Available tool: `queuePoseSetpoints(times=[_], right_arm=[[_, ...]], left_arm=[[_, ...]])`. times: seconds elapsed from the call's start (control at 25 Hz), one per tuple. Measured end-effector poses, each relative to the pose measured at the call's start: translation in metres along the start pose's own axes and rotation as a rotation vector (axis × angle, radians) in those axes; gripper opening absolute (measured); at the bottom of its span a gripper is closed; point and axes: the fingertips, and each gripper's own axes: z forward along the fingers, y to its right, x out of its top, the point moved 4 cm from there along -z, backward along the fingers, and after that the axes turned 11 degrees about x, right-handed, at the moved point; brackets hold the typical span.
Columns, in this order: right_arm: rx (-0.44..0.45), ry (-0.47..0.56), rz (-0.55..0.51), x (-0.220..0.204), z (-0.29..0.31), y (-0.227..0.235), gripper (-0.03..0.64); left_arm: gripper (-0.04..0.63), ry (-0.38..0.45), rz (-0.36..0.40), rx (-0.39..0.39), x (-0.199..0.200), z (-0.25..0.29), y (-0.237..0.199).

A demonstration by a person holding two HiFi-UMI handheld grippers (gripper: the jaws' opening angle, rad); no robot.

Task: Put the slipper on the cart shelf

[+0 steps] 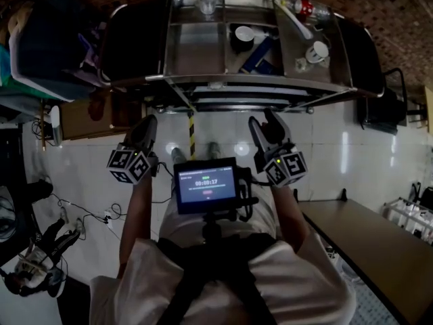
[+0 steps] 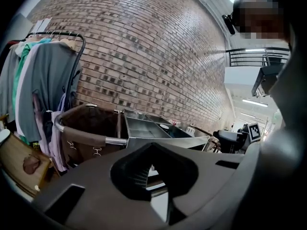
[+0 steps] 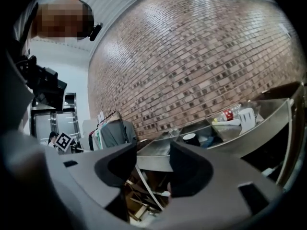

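At twelve o'clock, in one cart's top tray beside one black cup, lies one blue item, seemingly the slipper, well apart from two grippers: left gripper at ten o'clock, fingers closed, empty; right gripper at two o'clock, fingers parted, empty.

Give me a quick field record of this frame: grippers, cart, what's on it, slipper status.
left gripper: shut, nothing in it, held short of the cart
right gripper: open, nothing between the jaws
cart: straight ahead, steel top split into compartments
on cart top: glass, black cup, white mug, bottle
slipper: not identifiable in any view
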Motion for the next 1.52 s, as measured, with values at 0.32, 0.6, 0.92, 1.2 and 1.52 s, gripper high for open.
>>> queuePoseSetpoints(times=[0.32,0.6,0.92,1.2,1.52], right_arm=[[-0.039,-0.025,-0.012,-0.017,-0.007,0.003,0.232],[-0.060,-0.050,-0.014,-0.026,-0.010,0.009,0.232],[-0.087,-0.047,0.034,-0.036,-0.015,0.024,0.230],[-0.094,-0.052,0.031,-0.036,-0.016,0.030,0.230],[-0.096,-0.061,0.017,-0.032,-0.007,0.040,0.230]], left_arm=[[0.000,-0.004,0.009,-0.025,0.004,0.006,0.013],[0.000,-0.036,-0.003,-0.025,-0.005,0.014,0.015],[0.000,-0.066,-0.008,-0.031,-0.013,0.025,0.023],[0.000,-0.074,-0.006,-0.037,-0.015,0.027,0.027],[0.000,-0.084,-0.001,-0.039,-0.016,0.037,0.030]])
